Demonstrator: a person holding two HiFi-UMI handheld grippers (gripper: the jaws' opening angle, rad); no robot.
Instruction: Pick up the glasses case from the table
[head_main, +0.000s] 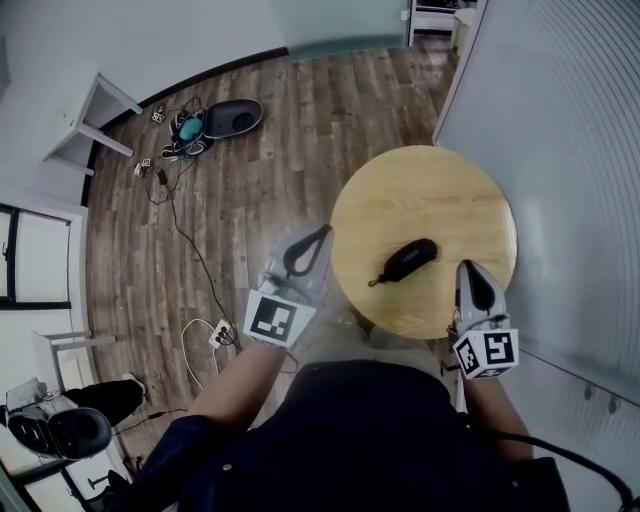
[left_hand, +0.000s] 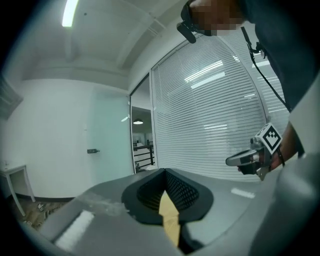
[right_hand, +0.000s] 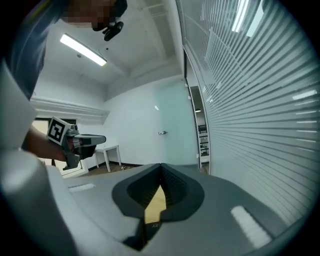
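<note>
The black glasses case (head_main: 410, 259) lies closed on the round wooden table (head_main: 440, 190), near its front edge, with a short strap trailing to its left. My left gripper (head_main: 322, 232) hovers off the table's left rim, jaws together and empty. My right gripper (head_main: 466, 266) is over the table's front right edge, just right of the case, jaws together with nothing between them. In the left gripper view the left gripper (left_hand: 164, 171) has its pads meeting at the tip, and a sliver of table (left_hand: 169, 215) shows below. The right gripper view shows the right gripper (right_hand: 160, 165) the same way.
White blinds (head_main: 560, 150) line the wall close to the table's right side. On the wood floor to the left lie cables, a power strip (head_main: 222, 333) and a black oval object (head_main: 232, 118). A white side table (head_main: 95, 120) stands at far left.
</note>
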